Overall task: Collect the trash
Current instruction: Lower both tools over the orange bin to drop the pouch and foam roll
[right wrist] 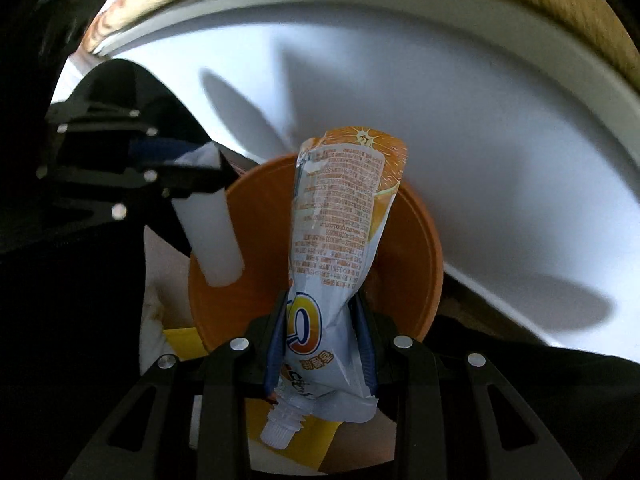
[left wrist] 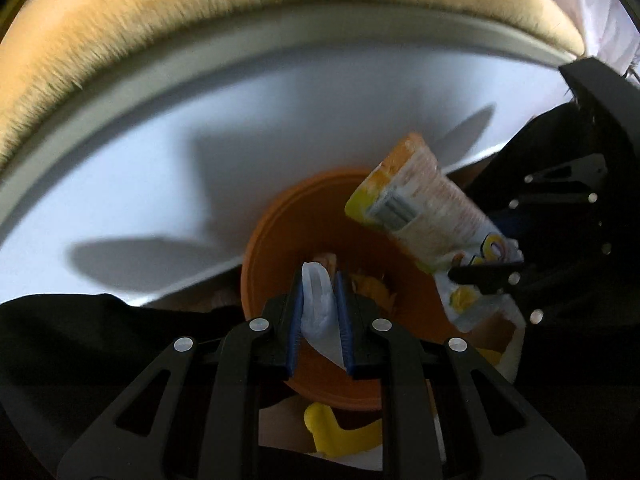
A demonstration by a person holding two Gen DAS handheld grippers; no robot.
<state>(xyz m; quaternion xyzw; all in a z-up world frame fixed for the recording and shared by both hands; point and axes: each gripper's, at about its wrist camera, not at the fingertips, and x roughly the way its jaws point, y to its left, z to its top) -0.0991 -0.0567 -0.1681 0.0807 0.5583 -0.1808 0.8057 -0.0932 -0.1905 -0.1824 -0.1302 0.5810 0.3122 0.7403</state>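
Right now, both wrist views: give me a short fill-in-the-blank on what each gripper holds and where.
1. The right gripper is shut on a printed ___ pouch.
2. The left gripper pinches a crumpled ___ plastic piece.
3. Both grippers are above a round ___ bin.

Missing words: orange juice; white; orange

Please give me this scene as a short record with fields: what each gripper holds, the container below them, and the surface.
left gripper: shut on white tube
right gripper: shut on orange drink pouch, cap end toward the camera
container: orange bin, below both grippers
inside bin: some yellow-orange scraps, blurred
surface: white table
beyond table: tan furry cushion
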